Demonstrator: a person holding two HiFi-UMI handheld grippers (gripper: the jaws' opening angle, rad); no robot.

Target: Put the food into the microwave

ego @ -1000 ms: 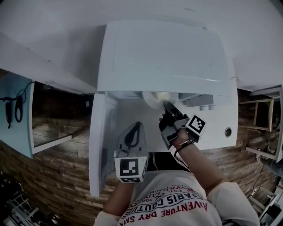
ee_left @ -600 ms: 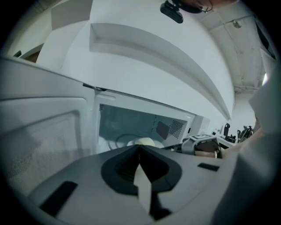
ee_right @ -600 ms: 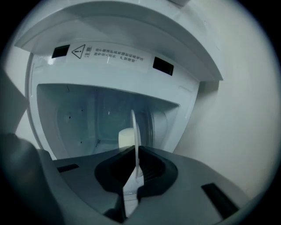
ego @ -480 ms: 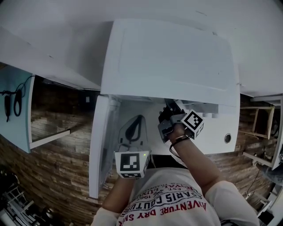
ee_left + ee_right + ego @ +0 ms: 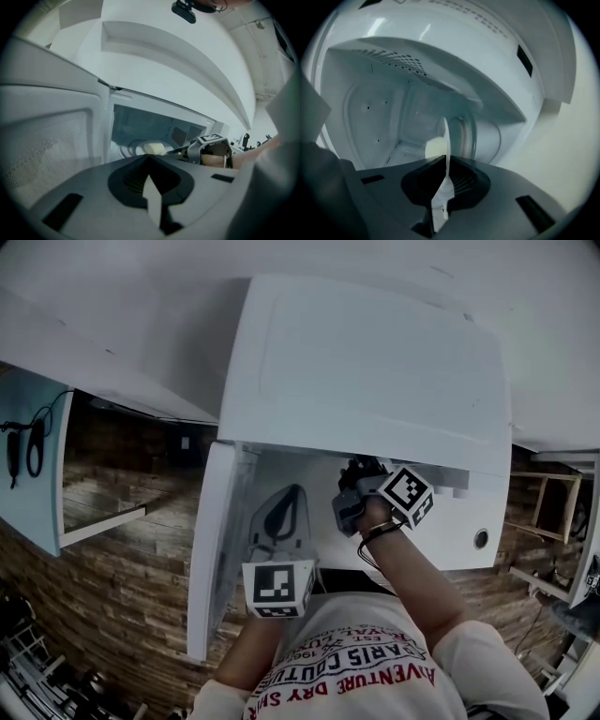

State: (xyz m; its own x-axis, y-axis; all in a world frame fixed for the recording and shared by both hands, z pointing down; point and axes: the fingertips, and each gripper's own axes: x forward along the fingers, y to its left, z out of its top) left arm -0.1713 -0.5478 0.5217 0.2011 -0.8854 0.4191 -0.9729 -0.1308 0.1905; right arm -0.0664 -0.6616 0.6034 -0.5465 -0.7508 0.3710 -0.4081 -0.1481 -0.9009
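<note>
The white microwave [image 5: 375, 371] stands with its door [image 5: 211, 559] swung open to the left. My right gripper [image 5: 361, 474] reaches into the cavity, its tips hidden under the microwave's top. In the right gripper view its jaws [image 5: 444, 161] are shut on the rim of a white plate [image 5: 445, 133], seen edge-on, with pale food [image 5: 433, 147] on it. The left gripper view shows the same plate of food [image 5: 152, 149] low in the cavity, with the right gripper [image 5: 206, 145] beside it. My left gripper [image 5: 281, 521] hovers by the open door, shut and holding nothing.
A round knob [image 5: 481, 539] sits on the microwave's front panel at the right. A light-blue cabinet panel [image 5: 33, 474] with a black cable hangs at the left. A wooden frame [image 5: 553, 493] stands at the right over the wooden floor [image 5: 122, 596].
The plate, seen at the cavity mouth a second ago, has gone in under the microwave's top with my right gripper, which has rolled. The left gripper shifted slightly.
</note>
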